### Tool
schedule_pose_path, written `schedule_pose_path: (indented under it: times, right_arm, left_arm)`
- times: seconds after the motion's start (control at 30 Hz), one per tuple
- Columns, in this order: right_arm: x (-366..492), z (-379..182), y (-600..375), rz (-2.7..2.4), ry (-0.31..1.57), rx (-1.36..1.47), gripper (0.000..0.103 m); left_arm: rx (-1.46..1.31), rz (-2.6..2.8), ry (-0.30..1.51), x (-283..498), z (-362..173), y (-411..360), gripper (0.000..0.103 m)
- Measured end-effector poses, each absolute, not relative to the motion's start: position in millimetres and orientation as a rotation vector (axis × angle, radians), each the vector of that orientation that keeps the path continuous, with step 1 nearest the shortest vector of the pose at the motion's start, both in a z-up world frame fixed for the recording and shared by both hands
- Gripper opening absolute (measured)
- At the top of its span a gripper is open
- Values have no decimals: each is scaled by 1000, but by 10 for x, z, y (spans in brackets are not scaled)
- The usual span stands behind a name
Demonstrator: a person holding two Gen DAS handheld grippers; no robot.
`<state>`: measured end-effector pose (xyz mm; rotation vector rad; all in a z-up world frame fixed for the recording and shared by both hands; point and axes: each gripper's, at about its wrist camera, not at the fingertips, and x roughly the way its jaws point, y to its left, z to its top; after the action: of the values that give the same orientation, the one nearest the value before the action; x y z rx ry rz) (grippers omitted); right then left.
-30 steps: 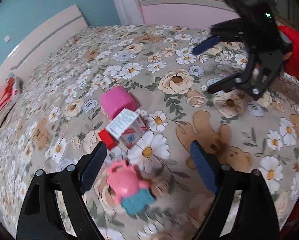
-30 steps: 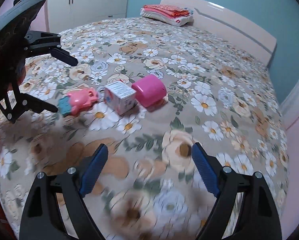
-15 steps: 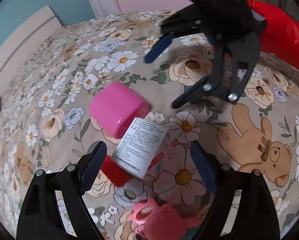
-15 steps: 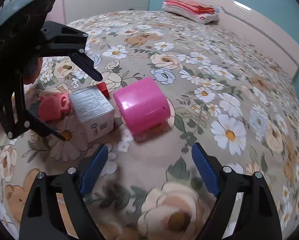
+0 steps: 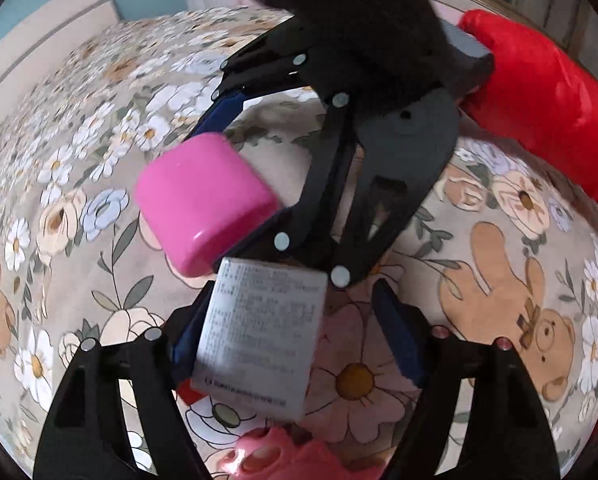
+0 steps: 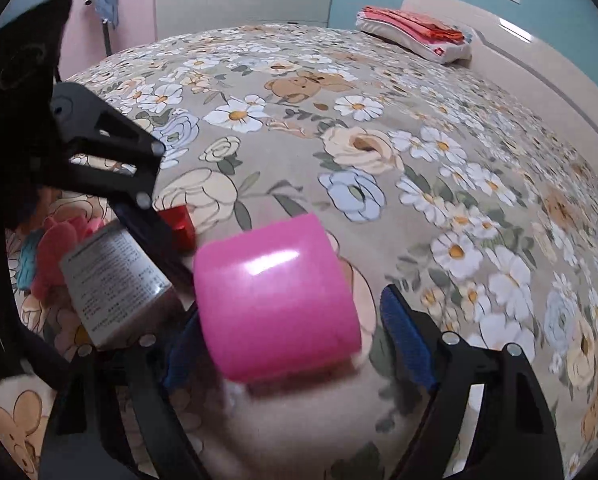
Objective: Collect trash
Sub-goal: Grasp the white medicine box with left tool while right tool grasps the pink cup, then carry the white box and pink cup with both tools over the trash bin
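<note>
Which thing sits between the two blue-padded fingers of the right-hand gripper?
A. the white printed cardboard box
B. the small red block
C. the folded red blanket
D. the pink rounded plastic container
D: in the right wrist view the pink rounded plastic container lies between the right gripper's open jaws.

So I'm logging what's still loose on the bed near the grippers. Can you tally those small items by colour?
Pink: 2, the tub and the toy
White: 1, the box
Red: 1, the small block
Total: 4
</note>
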<state>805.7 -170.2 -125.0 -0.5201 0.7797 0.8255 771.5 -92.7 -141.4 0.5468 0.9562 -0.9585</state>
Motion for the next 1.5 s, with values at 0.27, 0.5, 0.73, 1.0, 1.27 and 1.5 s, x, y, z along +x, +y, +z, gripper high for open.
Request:
schedule_pose_path:
  times: [0.27,0.5,0.73,1.0,1.27,1.5]
  right_arm:
    - [8118,-1258,-1643,874,838,-458,56]
    - [7988,-1211,-1801,777,835,-396,56]
    - [7796,-1056,-2023,669,818,-331,56]
    - [7463,-790,-2286,498,788,-268,56]
    - [6842,-429,-2369,432,742,-255,56]
    - [6273,-17,-2392,421,746,-189,56]
  left_arm:
    - [400,-869,1009,7837,-1421,-689,43]
    - [364,-757,994,7764,-1440,-766,43]
    - [325,-577,1026,7703,-1398,-858,43]
    - [243,-442,963,7367,-1078,-853,43]
    - [199,-313,878,6871,-584,-788,43]
    - [179,-217,854,6339,-149,-624,43]
